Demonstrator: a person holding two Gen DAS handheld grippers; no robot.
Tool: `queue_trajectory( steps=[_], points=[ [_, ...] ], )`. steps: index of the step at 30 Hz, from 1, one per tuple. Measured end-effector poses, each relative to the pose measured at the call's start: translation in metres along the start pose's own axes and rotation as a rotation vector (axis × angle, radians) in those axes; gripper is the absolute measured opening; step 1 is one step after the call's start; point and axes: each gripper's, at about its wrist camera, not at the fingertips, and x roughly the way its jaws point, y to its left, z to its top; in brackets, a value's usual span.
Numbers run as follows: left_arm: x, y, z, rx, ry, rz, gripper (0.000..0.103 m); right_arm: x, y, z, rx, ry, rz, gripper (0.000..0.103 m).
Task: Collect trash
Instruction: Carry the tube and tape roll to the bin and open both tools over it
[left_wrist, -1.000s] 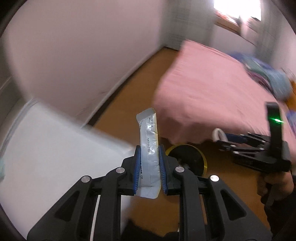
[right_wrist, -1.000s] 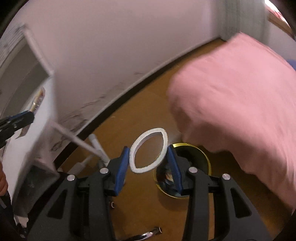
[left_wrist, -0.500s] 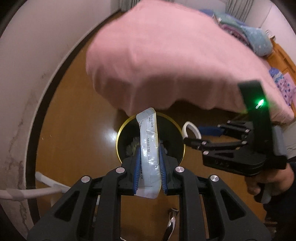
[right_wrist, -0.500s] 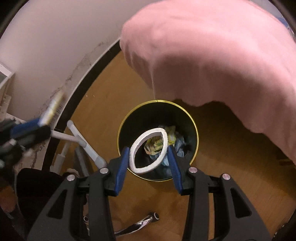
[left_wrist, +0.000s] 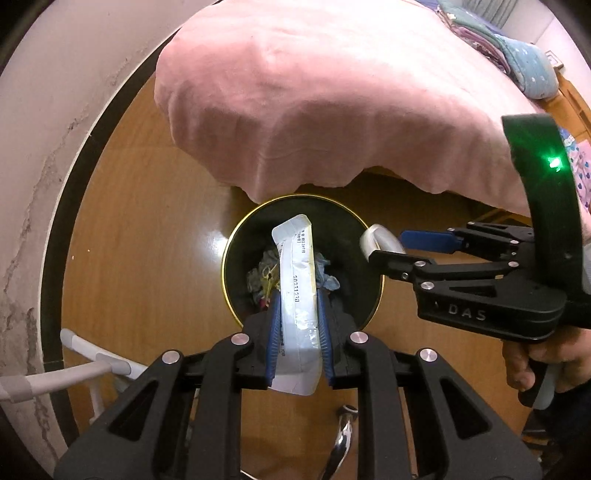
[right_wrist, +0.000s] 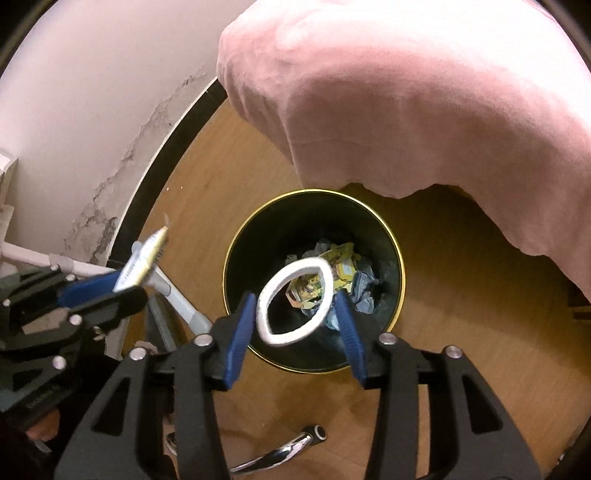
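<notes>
Both tools hung over the one black bin (right_wrist: 314, 236) on the wooden floor (left_wrist: 147, 229), close under the hanging corner of the pink bed cover (left_wrist: 332, 92), because that was where the rubbish was meant to go. The left tool (left_wrist: 297, 332) pointed steeply down with its two blue pads clamped tight on a single white sachet (left_wrist: 295, 295), held by its lower half so the upper end stood out over the bin's mouth; a release there would likely drop it inside. The right tool (right_wrist: 297, 314) carried one white ring (right_wrist: 293, 301), squashed into an oval, also above the opening. Its jaws were spreading at that moment, and the right-hand pad already stood clear of the ring while the left one looked to be just touching it, so the ring seemed on the point of falling. In the bin lay crumpled wrappers (right_wrist: 328, 284), yellow and blue, too jumbled for me to count. So: two tools, two pieces of trash, one bin.
</notes>
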Motion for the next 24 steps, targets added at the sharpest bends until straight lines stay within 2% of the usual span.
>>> queue_trajectory(
  steps=[2,11,12,14,15,16,20,23,24],
  points=[
    [0.003,0.0,0.0,0.002,0.004,0.002,0.018,-0.003,-0.002,0.0,0.007,-0.013,-0.005,0.059],
    [0.0,-0.008,0.012,0.012,-0.013,-0.012,0.018,-0.034,-0.015,-0.002,0.056,-0.045,-0.027,0.062],
    [-0.004,-0.01,0.015,0.014,-0.019,-0.015,0.021,-0.041,-0.016,-0.004,0.059,-0.053,-0.032,0.062],
    [-0.014,-0.015,0.02,0.023,-0.034,-0.007,0.042,-0.058,-0.019,-0.008,0.068,-0.076,-0.045,0.063],
    [-0.022,-0.018,0.023,0.029,-0.055,0.012,0.064,-0.067,-0.02,-0.009,0.074,-0.086,-0.048,0.063],
    [-0.035,-0.021,0.024,0.044,-0.094,0.041,0.07,-0.075,-0.02,-0.011,0.079,-0.096,-0.048,0.063],
    [-0.082,-0.034,0.023,0.118,-0.179,0.109,0.075,-0.113,-0.006,-0.012,0.062,-0.155,-0.057,0.064],
    [-0.137,-0.035,0.011,0.145,-0.277,0.187,0.084,-0.149,0.028,-0.008,-0.001,-0.23,-0.055,0.067],
    [-0.159,-0.033,0.004,0.147,-0.312,0.221,0.087,-0.165,0.05,-0.006,-0.042,-0.267,-0.043,0.07]
  ],
)
